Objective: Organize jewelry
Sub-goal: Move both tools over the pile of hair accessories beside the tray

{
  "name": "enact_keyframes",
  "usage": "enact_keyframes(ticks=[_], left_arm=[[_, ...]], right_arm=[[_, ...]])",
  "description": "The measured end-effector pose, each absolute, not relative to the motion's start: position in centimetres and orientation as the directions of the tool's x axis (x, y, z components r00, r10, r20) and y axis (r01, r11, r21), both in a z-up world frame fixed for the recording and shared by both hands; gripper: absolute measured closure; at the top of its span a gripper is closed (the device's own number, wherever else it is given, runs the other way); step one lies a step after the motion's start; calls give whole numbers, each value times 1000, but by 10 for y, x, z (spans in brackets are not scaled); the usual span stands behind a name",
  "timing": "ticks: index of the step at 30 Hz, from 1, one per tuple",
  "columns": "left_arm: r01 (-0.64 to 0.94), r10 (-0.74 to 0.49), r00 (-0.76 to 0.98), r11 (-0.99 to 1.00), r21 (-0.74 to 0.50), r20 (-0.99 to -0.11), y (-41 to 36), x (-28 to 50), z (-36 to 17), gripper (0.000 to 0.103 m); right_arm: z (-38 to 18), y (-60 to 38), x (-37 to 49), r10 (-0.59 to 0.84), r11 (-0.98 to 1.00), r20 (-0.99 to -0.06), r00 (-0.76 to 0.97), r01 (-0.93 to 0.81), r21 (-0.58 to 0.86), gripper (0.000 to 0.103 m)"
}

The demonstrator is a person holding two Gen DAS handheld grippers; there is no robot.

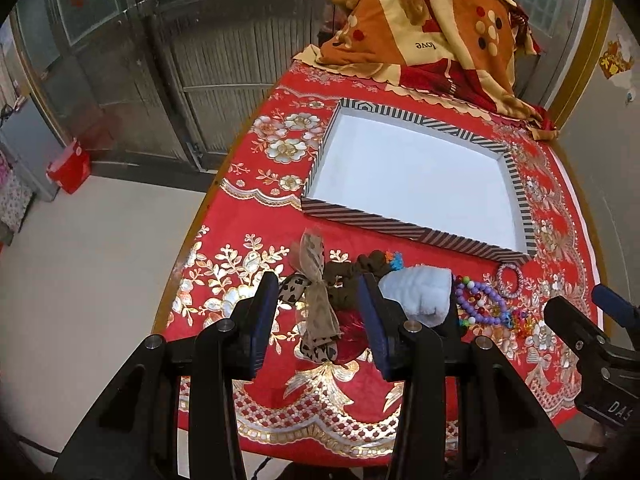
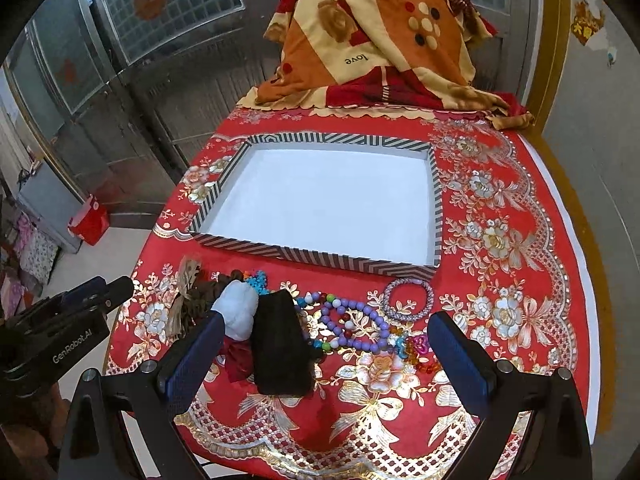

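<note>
Currently the box [image 2: 320,200] sits mid-frame on the red cloth [image 2: 520,240], its white floor bare, presumably so that pieces can be dropped straight in. Jewelry lies in a row just below the box's near wall, within short reach of both tools. From left to right in the right wrist view: a ribbon bow [image 1: 316,300], brown scrunchies [image 1: 352,276], a pale blue scrunchie [image 2: 240,308], a black pouch [image 2: 282,344], purple beads [image 2: 360,324], and a pink bracelet [image 2: 408,294].

The left gripper [image 1: 318,320] hangs over the bow, fingers part open and holding nothing. The right gripper [image 2: 324,344] straddles the beads, fingers wide and empty. Judged from the bare box, sorting has not begun.
</note>
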State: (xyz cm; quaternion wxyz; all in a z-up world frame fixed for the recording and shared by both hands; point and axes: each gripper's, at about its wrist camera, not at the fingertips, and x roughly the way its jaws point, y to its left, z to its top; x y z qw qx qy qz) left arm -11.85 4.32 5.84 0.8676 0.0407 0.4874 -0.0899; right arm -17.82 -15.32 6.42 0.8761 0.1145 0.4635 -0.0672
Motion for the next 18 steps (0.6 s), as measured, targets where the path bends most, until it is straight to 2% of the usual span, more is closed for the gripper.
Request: enact_keyframes(ticks=[18], left_arm=[[208,-116,485,978,-15,-867,39,-117,52,62]], right_arm=[[55,-153,-174,-39,964,-846,531,244,109,2]])
